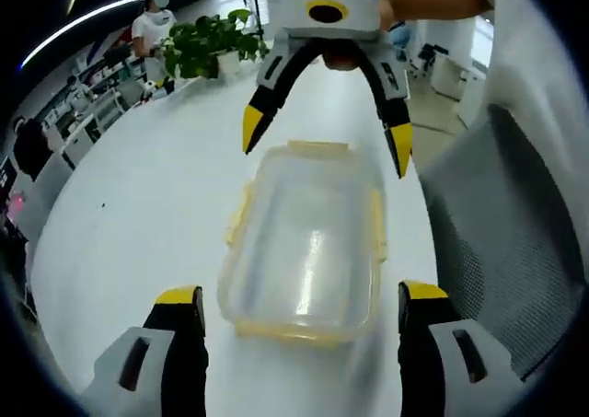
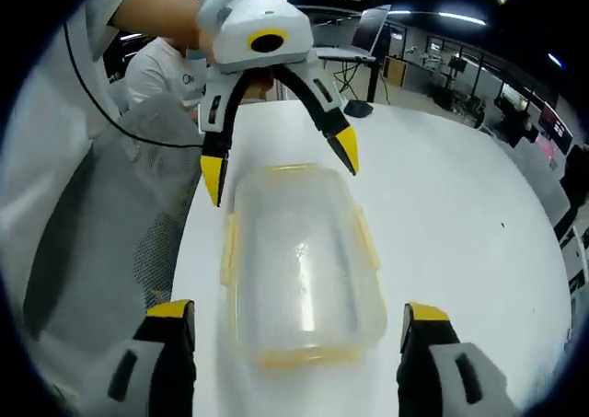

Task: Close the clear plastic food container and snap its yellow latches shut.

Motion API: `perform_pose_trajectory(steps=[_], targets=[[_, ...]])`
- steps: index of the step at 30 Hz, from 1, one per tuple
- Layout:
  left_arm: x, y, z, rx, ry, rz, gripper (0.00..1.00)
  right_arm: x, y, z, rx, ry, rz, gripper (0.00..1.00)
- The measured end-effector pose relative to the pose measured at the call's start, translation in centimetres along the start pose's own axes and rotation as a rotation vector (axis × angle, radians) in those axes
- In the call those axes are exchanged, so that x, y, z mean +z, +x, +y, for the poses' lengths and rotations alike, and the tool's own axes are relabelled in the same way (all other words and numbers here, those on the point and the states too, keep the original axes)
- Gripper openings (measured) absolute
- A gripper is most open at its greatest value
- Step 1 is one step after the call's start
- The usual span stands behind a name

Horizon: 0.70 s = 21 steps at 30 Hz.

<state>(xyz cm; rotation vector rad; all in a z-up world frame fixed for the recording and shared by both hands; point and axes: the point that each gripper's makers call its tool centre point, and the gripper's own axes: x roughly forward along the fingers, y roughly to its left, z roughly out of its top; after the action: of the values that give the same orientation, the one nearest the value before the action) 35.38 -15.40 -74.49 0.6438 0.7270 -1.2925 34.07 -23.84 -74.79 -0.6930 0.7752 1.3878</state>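
Observation:
A clear plastic food container (image 1: 308,242) with its lid on lies on the white table (image 1: 138,214). Yellow latches (image 1: 237,216) stick out along its edges, and I cannot tell whether they are snapped down. My left gripper (image 1: 301,293) stands open at the container's near end, a jaw on each side of it. Facing it, my right gripper (image 1: 327,139) hangs open above the far end. In the right gripper view the container (image 2: 299,260) lies between the open right gripper (image 2: 297,310) and the open left gripper (image 2: 281,164). Neither gripper holds anything.
A grey mesh chair (image 1: 497,233) stands against the table's edge next to the container, also seen as the chair (image 2: 138,187). A potted plant (image 1: 207,44) stands at the table's far end. A person (image 1: 152,26) stands behind it. The table (image 2: 460,205) stretches wide on the other side.

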Motion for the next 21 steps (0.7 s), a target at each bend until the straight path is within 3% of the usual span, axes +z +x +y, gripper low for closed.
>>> perform_pose_trajectory(steps=[3,7,16,21], targets=[[-0.5,0.6,-0.4,-0.006,0.007,0.017,0.84,-0.2,0.6,0.2,0.0,-0.012,0.01,0.96],[-0.4,0.6,0.2,0.019,0.003,0.011,0.76,-0.3,0.8,-0.5,-0.035,-0.075,0.032,0.76],[-0.8,0.4,0.2,0.012,0.012,0.003,0.76,0.2,1.2,-0.6,-0.042,-0.054,0.024,0.76],[-2.3,-0.8,0.4,0.014,0.009,0.002,0.76,1.8,2.2,-0.3,-0.043,-0.055,0.021,0.76]])
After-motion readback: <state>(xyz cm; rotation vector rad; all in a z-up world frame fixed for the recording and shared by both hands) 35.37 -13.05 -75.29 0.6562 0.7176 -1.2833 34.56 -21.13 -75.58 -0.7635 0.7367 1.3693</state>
